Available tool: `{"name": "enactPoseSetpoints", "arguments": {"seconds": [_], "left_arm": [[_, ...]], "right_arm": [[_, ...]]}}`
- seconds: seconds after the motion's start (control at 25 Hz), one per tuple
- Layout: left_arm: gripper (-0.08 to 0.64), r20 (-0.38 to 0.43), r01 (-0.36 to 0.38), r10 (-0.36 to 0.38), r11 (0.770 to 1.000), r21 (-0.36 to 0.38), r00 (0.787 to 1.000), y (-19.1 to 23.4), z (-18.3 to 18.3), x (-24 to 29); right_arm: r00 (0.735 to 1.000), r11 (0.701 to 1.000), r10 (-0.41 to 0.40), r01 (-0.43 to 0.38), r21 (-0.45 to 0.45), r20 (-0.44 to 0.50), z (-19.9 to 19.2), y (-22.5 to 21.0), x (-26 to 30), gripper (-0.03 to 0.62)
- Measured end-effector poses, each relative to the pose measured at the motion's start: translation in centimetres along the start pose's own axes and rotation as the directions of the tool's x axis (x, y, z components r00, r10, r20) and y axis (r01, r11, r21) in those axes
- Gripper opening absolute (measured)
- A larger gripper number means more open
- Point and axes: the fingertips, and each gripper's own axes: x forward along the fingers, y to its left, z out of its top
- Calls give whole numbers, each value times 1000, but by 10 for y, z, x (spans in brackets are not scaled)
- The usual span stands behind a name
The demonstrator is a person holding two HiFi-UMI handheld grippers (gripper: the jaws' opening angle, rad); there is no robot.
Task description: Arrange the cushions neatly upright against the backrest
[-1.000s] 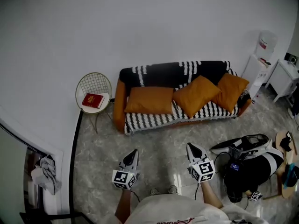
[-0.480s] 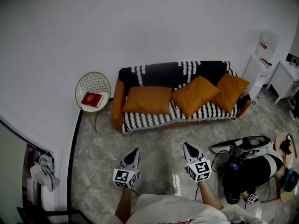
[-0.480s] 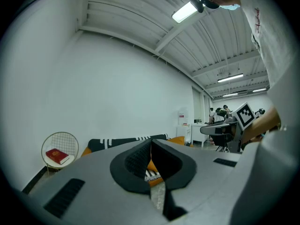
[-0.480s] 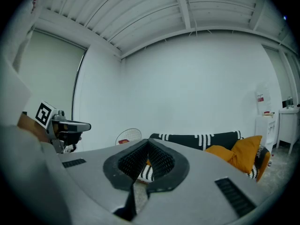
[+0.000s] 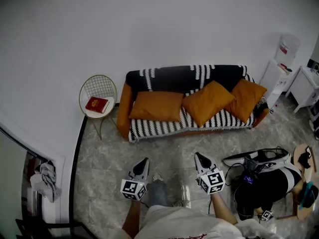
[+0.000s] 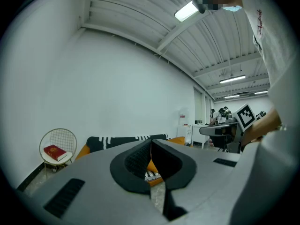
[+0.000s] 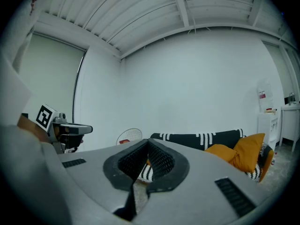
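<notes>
The left tongs (image 5: 144, 162) and right tongs (image 5: 198, 157) are both pinching shut on nothing, pointing at the sofa (image 5: 174, 76), well apart from it. On its stripy seat the soft orange left cushion (image 5: 156, 106) is lying wide by the left end; the middle cushion (image 5: 207, 102) and right cushion (image 5: 245, 97) are tipping on corners, nearer the right tongs.

Too small to read: cover of the red book (image 5: 96, 104) on the wire chair (image 5: 99, 86), far left. Mostly hidden behind the left gripper (image 6: 151, 141) in its own view: sofa (image 6: 115, 141) and cushions (image 6: 177, 140). Cut off at the near edge: person's shirt (image 5: 184, 225).
</notes>
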Motion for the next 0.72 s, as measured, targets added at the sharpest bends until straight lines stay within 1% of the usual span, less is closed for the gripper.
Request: {"name": "enactPoseSetpoints", "arguments": {"seconds": [0.32,0.52,0.72], "left_arm": [[31,10,4,-4,1000,1,1000,28,-1,30],[31,13,15,-15,1000,-6,1000,51,-1,70],[31,23,33,-32,999,-8,999,92,6,115]], "right_arm": [[1000,1000,19,-19,-16,8,4,-4,42,26],[1000,999,22,-22,-23,5,6,-20,82,26],[1000,999,16,-16,-35,3,14,-34,141,26]]}}
